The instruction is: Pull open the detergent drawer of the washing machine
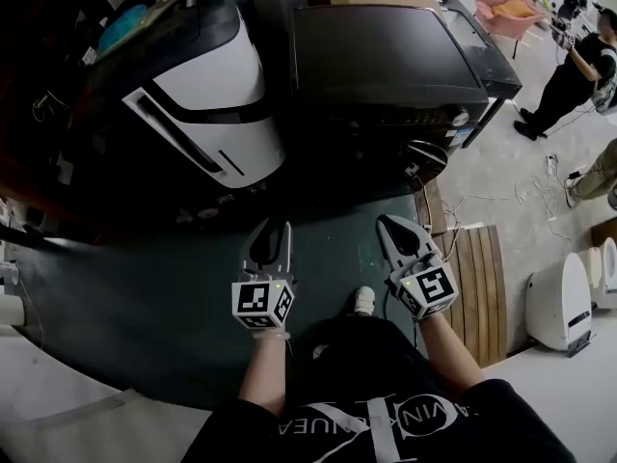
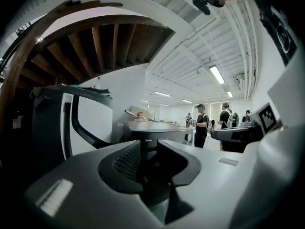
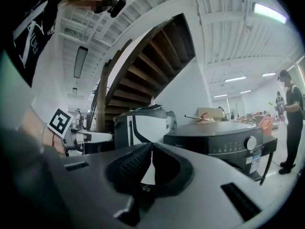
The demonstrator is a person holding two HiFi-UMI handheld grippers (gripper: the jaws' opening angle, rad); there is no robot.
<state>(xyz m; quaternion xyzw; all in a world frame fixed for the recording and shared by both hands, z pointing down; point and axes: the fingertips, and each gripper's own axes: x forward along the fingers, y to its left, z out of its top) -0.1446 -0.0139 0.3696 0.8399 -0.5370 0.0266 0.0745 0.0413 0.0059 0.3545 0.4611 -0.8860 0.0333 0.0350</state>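
The left gripper (image 1: 275,230) has its jaws narrowly apart with nothing between them. The right gripper (image 1: 388,225) has its jaws meeting at the tips, empty. The washer (image 1: 386,56) stands ahead of both pairs of jaws, well apart. Its knob (image 3: 250,142) shows right of the right jaws. The drawer cannot be made out.

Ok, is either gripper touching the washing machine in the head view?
No, the left gripper and the right gripper both hang over the green floor mat, short of the washing machine.
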